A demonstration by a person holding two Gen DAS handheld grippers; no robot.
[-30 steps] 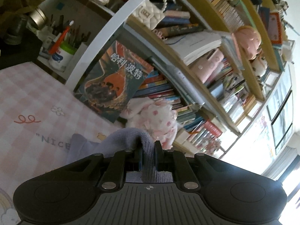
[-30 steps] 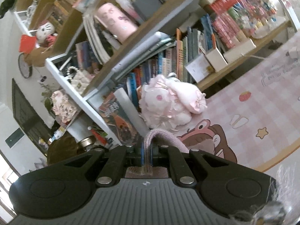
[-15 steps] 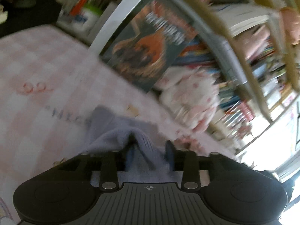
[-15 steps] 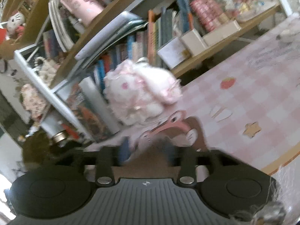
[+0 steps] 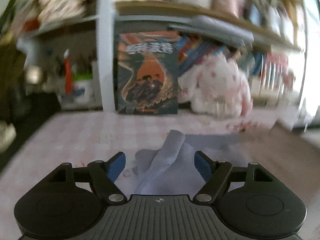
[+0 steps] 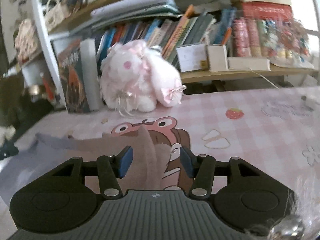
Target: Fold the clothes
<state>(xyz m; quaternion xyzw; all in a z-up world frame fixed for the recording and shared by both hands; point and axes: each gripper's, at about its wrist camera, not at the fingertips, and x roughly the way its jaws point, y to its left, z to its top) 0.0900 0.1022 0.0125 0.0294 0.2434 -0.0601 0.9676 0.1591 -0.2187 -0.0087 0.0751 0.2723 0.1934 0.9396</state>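
A lilac knitted garment point(image 5: 166, 160) lies on the pink checked tablecloth point(image 5: 80, 136), with a raised fold running between the blue pads of my left gripper point(image 5: 160, 166). That gripper is open and its pads stand clear of the cloth on both sides. In the right wrist view the same garment shows a dusty pink ridge point(image 6: 149, 156) and a lilac edge point(image 6: 58, 142) stretching left. My right gripper point(image 6: 156, 162) is open too, its pads apart around the ridge without pinching it.
A pink and white plush toy point(image 6: 140, 82) sits at the back of the table, against a bookshelf point(image 6: 200, 40) full of books. A dark book point(image 5: 148, 74) stands upright beside a white shelf post point(image 5: 106, 60). A pen holder point(image 5: 78, 84) stands at the left.
Both grippers were shut on the garment a second ago and have opened. The cloth dropped onto the table, and both views have tilted level.
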